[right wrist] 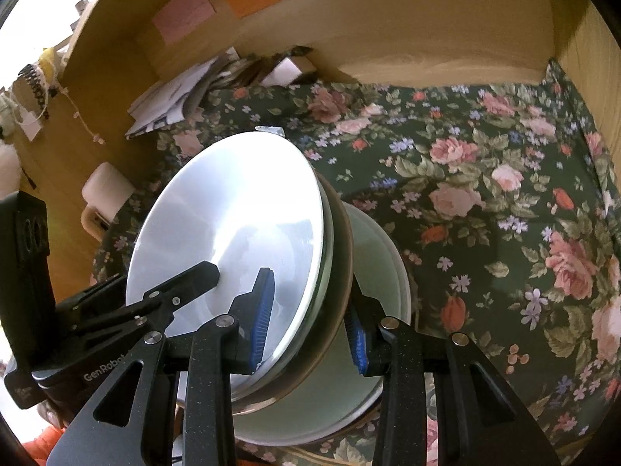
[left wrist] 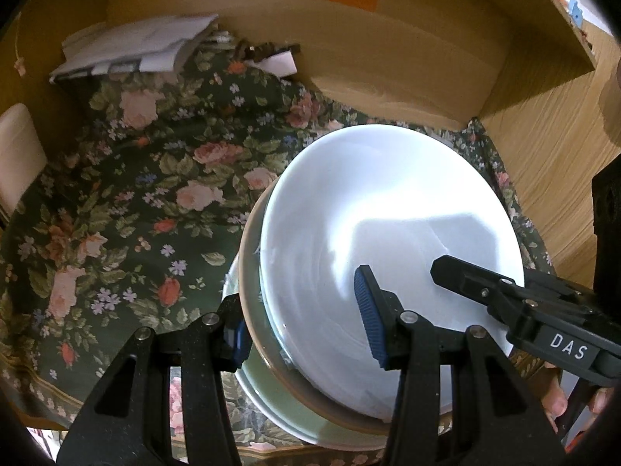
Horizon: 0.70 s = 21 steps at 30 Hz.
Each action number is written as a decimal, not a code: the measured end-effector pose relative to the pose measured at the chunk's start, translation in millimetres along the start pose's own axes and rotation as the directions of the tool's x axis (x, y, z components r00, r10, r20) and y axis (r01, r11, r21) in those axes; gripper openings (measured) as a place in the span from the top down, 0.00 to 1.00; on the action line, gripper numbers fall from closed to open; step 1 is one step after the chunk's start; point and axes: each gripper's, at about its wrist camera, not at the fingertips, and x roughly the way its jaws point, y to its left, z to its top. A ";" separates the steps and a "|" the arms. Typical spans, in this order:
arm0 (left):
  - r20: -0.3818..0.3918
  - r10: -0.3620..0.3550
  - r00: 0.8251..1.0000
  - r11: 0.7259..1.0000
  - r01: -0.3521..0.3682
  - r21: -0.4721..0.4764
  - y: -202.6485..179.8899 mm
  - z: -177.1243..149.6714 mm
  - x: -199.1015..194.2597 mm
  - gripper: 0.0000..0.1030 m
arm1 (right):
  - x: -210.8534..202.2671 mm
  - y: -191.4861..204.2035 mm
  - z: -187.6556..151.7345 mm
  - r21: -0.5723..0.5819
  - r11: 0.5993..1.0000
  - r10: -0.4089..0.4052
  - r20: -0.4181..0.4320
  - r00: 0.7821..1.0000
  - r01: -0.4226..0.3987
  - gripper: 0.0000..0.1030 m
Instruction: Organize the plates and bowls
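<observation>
A white plate [left wrist: 388, 209] lies nested on a brown-rimmed dish [left wrist: 252, 310], and the pair is tilted. My left gripper [left wrist: 302, 328] is shut on one edge of this pair, one blue pad on the white face and the other under the brown rim. My right gripper [right wrist: 308, 326] is shut on the opposite edge of the white plate [right wrist: 233, 209] and brown-rimmed dish [right wrist: 341, 256] in the same way. A pale green bowl [right wrist: 372, 272] sits directly beneath them; whether they touch it I cannot tell. The right gripper's upper finger [left wrist: 462, 272] rests on the plate.
A dark floral cloth [left wrist: 136, 194] covers the surface inside a wooden cupboard [left wrist: 388, 62]. Folded papers [left wrist: 136, 46] lie in the back corner. A cream object [right wrist: 106, 186] stands at the left wall. A person's fingers [left wrist: 555, 400] show at the lower right.
</observation>
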 end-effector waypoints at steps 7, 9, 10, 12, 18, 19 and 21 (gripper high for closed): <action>0.001 -0.008 1.000 1.000 0.008 0.024 -0.8 -1.6 4.7 0.54 | -1.1 -1.0 -1.9 -0.002 0.999 0.037 0.015 0.999 -0.037 0.64; 0.008 -0.005 1.000 0.999 0.004 0.037 -1.1 -1.7 4.2 0.54 | -3.4 1.7 -2.3 -0.022 1.000 0.023 0.029 0.999 -0.023 0.63; 0.016 0.001 1.000 0.999 -0.002 0.044 -1.5 -1.7 3.2 0.54 | -6.1 3.4 -2.6 -0.034 0.999 0.010 0.044 0.999 -0.008 0.63; 0.063 0.051 0.997 0.996 -0.056 0.073 -3.9 -2.5 -2.4 0.53 | -12.5 7.5 -2.3 -0.064 0.998 -0.023 0.075 0.997 0.027 0.62; 0.154 0.078 0.985 0.989 -0.095 0.110 -7.8 0.4 -28.0 0.47 | -47.9 22.0 -0.9 -0.137 0.986 -0.062 0.208 0.976 0.092 0.54; 0.174 0.075 0.982 0.989 -0.095 0.111 -8.9 1.2 -34.3 0.46 | -54.3 25.5 -0.6 -0.153 0.983 -0.063 0.226 0.972 0.100 0.54; 0.226 0.066 0.972 0.988 -0.094 0.118 -12.6 2.5 -50.7 0.45 | -70.0 33.7 -1.0 -0.175 0.979 -0.051 0.270 0.962 0.101 0.54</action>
